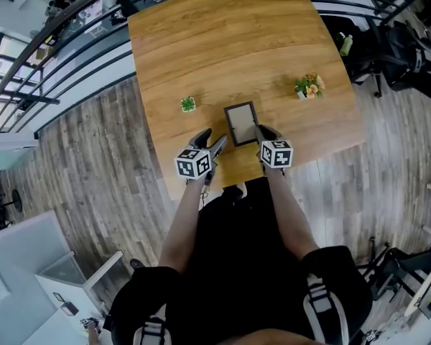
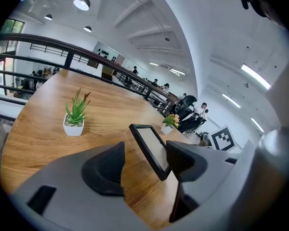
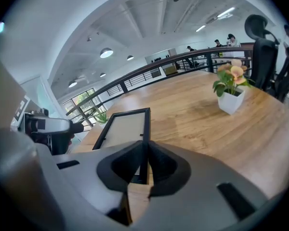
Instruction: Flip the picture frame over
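A: Head view first: how much room is there around the work?

B: Plenty. The wooden surface (image 1: 223,42) runs broad and bare beyond the picture frame (image 1: 241,123), which sits close to the near edge where the person stands. A small green plant (image 1: 188,104) in a white pot stands off to the left of it and a flowering plant (image 1: 309,86) off to the right, both well apart from it. A dark railing (image 2: 48,40) runs past the far edge.

A: Where is the frame relative to the jaws?

B: The right gripper (image 1: 260,131) has its jaws clenched on the frame's right-hand rim, near the corner closest to the person; in its own view the thin black rim runs straight up out of the pinch. The left gripper (image 1: 212,142) is at the frame's other side with its jaws released and spread wide. In its view the near corner of the frame stands in the gap, just beside the right-hand jaw, and neither pad presses on it.

A: And how does the frame look?

B: A narrow black rim round a pale beige panel, rectangular, its long sides pointing away from the person. It's tilted rather than flat. I can't tell whether its low corner touches the wood
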{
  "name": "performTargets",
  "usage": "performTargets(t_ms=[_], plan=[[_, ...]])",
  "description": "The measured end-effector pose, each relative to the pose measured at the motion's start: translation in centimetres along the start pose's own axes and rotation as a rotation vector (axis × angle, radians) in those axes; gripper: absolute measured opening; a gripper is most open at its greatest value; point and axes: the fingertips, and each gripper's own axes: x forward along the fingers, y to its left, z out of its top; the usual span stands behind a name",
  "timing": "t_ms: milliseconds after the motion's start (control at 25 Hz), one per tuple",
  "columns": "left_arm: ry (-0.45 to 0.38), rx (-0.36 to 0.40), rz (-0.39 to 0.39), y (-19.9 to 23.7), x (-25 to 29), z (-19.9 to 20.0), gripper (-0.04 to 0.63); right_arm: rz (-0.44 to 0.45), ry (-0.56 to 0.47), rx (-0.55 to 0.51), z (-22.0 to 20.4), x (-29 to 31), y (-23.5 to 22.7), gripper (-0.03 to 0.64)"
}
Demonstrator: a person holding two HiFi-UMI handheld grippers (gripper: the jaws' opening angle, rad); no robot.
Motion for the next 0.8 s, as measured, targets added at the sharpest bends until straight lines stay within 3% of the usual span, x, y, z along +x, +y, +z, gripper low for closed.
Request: performTargets(t_ms=[320,800], plan=[[-0.024,0.015,-0.044,-1.3,0.7,1.9,0.288,0.037,-0.076,-0.046,0.7,-2.5,2.3,0.049],[-0.03,-0.09,-0.123,-2.2,0.2,2.2,0.28,0.12,-0.192,-0.082,1.3,-5.5,5.4,0.049]])
